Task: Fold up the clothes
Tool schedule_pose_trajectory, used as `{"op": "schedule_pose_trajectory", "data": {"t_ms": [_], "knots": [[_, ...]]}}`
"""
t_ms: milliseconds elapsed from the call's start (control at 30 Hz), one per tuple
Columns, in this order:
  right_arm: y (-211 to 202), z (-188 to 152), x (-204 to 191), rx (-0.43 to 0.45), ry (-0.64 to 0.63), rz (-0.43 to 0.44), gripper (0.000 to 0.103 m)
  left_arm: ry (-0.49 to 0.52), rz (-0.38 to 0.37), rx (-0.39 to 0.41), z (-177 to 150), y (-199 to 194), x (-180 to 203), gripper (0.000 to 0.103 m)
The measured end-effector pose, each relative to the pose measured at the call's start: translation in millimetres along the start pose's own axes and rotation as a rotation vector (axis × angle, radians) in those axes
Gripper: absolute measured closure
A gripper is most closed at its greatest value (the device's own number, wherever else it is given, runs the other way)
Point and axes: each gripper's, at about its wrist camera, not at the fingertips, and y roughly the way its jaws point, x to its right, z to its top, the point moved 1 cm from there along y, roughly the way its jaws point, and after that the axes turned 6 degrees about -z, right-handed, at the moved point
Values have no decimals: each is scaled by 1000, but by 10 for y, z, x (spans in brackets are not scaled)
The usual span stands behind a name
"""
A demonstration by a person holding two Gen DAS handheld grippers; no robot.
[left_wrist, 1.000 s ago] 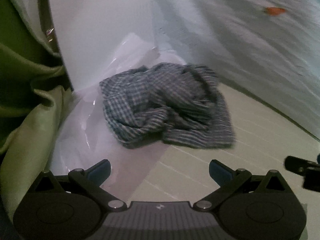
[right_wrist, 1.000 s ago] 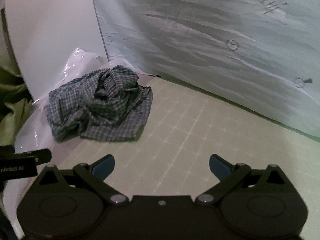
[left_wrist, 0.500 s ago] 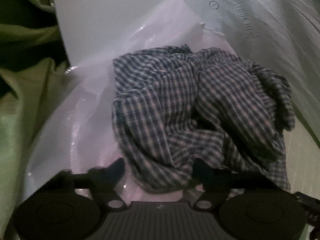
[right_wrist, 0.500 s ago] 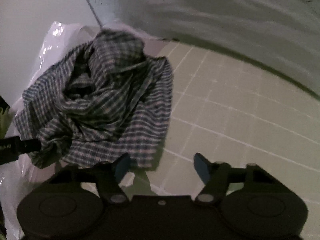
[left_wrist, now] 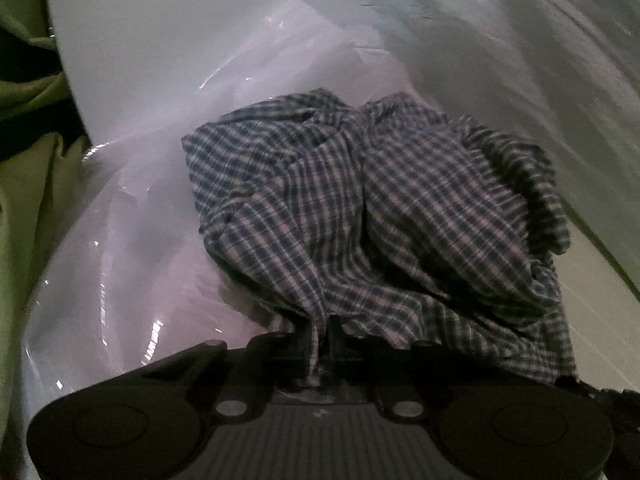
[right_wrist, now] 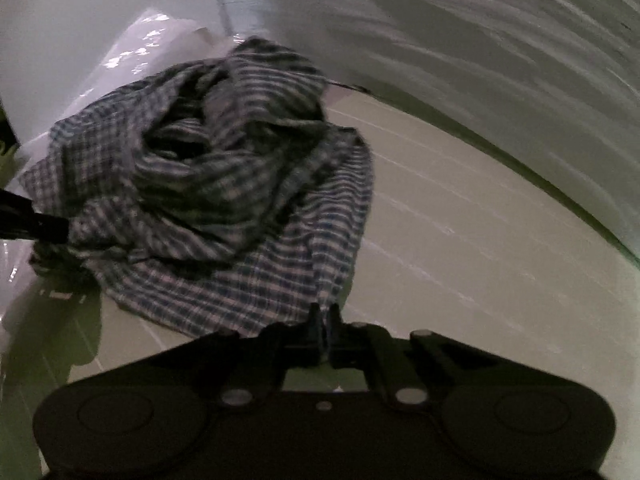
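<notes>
1. Left wrist view: the left gripper (left_wrist: 320, 344) is seen pressed together on a fold at the near edge of the checked garment (left_wrist: 384, 216); its jaws have just been closing, and cloth is caught between them.
2. Right wrist view: the right gripper (right_wrist: 323, 322) is likewise clamped on the near hem of the same garment (right_wrist: 224, 184); its jaws have just been closing, with a thin pleat of cloth pinched between them.
3. The garment is found crumpled in a loose heap, blue and white in a small check, partly on a sheet of clear plastic (left_wrist: 132, 240) and partly on the pale gridded mat (right_wrist: 460, 248).
4. The plastic is spread beneath the heap's left and far side, against a white panel (left_wrist: 168, 40).
5. A pale draped cloth (right_wrist: 480, 40) is seen hanging behind the mat, to the right of the panel.
6. Green fabric (left_wrist: 24, 184) is visible at the left edge of the left wrist view, beside the plastic.
7. In the right wrist view, a dark part of the left tool (right_wrist: 28, 222) is seen meeting the heap's left side.
</notes>
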Motion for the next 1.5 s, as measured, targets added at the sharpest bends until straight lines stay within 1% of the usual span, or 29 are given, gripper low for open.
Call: {"op": "schedule_pose_trajectory", "data": {"t_ms": [100, 200, 333, 467, 567, 700, 800, 833, 900, 933, 967, 1000, 1033, 1067, 1100, 1133, 1200, 1300, 1433, 1467, 1500], "knots": [[-287, -378, 413, -21, 98, -63, 102, 43, -53, -19, -244, -167, 276, 95], [-652, -865, 893, -46, 206, -139, 102, 123, -124, -55, -587, -338, 644, 94], [-1211, -1627, 1467, -75, 321, -237, 102, 233, -208, -107, -1168, -553, 1186, 94], [-1789, -2386, 1910, -110, 378, -340, 102, 307, -281, -173, -1766, -744, 1722, 94], [-2161, -2868, 2207, -140, 426, -396, 101, 359, -317, -213, -2140, -868, 2125, 94], [-2575, -3396, 2590, -178, 492, -452, 101, 421, -354, -252, -2527, -989, 2602, 92], [-2830, -3698, 2819, -197, 559, -455, 101, 442, -351, -260, -2717, -1047, 2814, 91], [-2893, -3764, 2869, -203, 575, -451, 100, 439, -344, -259, -2761, -1059, 2849, 90], [-2976, -3783, 2928, -210, 592, -434, 95, 428, -318, -253, -2835, -1076, 2885, 89], [-3016, -3783, 2954, -213, 599, -425, 94, 417, -302, -249, -2872, -1089, 2874, 85], [-3055, -3784, 2981, -216, 607, -415, 90, 399, -288, -244, -2906, -1111, 2858, 83], [-3090, -3774, 3015, -213, 616, -406, 82, 379, -274, -239, -2927, -1132, 2835, 78], [-3090, -3779, 3066, -203, 622, -398, 78, 354, -264, -232, -2915, -1150, 2789, 76], [-3077, -3792, 3124, -192, 626, -392, 74, 327, -253, -224, -2900, -1168, 2745, 70], [-3026, -3751, 3186, -178, 627, -384, 71, 301, -243, -215, -2881, -1181, 2702, 64], [-2960, -3689, 3250, -163, 627, -376, 70, 285, -235, -209, -2861, -1184, 2661, 61], [-2925, -3567, 3295, -135, 618, -361, 66, 263, -230, -200, -2933, -1214, 2615, 61], [-2899, -3402, 3338, -102, 590, -344, 64, 251, -224, -199, -2916, -1105, 2617, 61], [-2827, -3276, 3395, -98, 593, -314, 64, 260, -213, -203, -2954, -1106, 2613, 61], [-2806, -3250, 3406, -97, 598, -305, 64, 269, -213, -206, -2947, -1085, 2634, 62], [-2783, -3229, 3409, -98, 603, -299, 64, 277, -214, -210, -2935, -1066, 2649, 65]]}}
